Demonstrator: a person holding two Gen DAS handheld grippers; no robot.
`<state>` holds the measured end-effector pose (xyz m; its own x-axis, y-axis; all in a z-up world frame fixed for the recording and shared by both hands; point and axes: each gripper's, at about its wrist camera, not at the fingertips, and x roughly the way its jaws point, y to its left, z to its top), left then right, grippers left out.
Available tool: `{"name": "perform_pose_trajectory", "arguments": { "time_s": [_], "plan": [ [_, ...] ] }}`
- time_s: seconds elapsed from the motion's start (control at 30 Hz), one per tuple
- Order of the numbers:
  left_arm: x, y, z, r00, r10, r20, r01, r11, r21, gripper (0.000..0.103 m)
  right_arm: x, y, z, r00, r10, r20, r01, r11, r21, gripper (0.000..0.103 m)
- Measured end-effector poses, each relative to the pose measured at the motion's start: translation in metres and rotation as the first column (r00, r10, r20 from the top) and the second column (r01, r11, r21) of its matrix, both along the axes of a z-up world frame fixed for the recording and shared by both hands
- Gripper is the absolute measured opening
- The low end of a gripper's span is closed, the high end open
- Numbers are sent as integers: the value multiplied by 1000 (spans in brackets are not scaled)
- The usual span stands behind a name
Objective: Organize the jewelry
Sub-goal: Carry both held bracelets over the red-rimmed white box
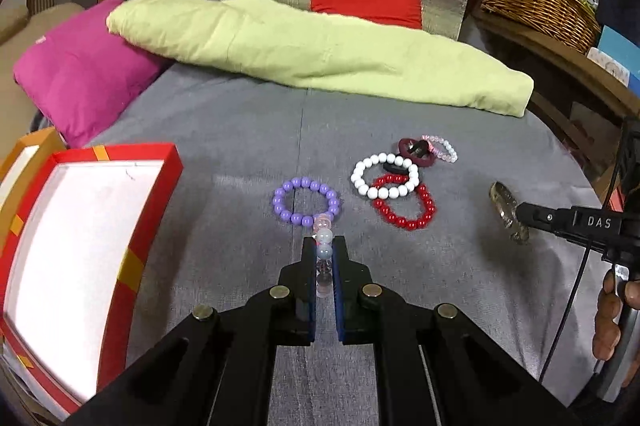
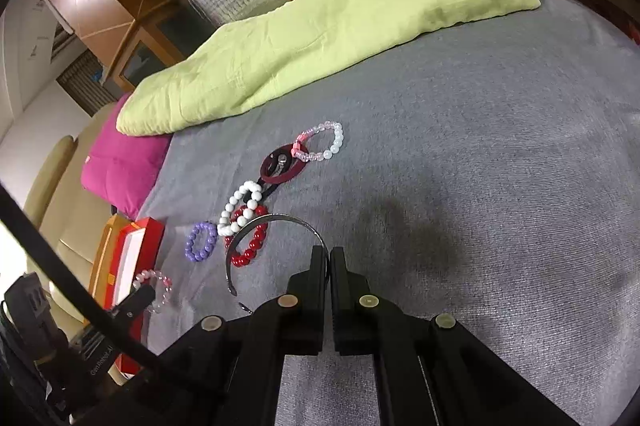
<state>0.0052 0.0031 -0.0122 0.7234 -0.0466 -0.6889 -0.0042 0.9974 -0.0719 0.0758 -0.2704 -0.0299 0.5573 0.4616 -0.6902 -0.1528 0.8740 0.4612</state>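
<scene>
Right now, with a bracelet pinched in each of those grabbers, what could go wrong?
The left gripper pinches the pale bead bracelet by a few round beads, so it might slip out before reaching the red box. The right gripper grips the thin metal bangle at its rim only; it could twist loose. That bangle hangs over the red bead bracelet and might snag it.
</scene>
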Motion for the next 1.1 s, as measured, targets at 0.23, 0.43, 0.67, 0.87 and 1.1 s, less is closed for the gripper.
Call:
{"name": "perform_pose_trajectory", "arguments": {
  "time_s": [0.23, 0.43, 0.67, 0.87, 1.1],
  "plan": [
    [-4, 9, 2, 999, 35, 20, -34, 999, -7, 8, -6, 16, 4, 999, 30, 24, -29, 997, -73, 3],
    [-7, 28, 8, 996, 83, 18, -82, 995, -50, 8, -14, 35, -3, 998, 66, 20, -62, 985, -159, 3],
    [-16, 52, 15, 990, 142, 25, -139, 987, -79, 8, -36, 54, -12, 997, 80, 1, -78, 978, -196, 3],
    [-31, 80, 24, 978, 199, 60, -192, 975, -116, 8, -60, 71, -10, 996, 85, -13, -86, 980, -179, 3],
    [-46, 118, 31, 957, 273, 95, -253, 949, -187, 8, -72, 114, 9, 989, 147, 7, -143, 971, -191, 3]
  ]
}}
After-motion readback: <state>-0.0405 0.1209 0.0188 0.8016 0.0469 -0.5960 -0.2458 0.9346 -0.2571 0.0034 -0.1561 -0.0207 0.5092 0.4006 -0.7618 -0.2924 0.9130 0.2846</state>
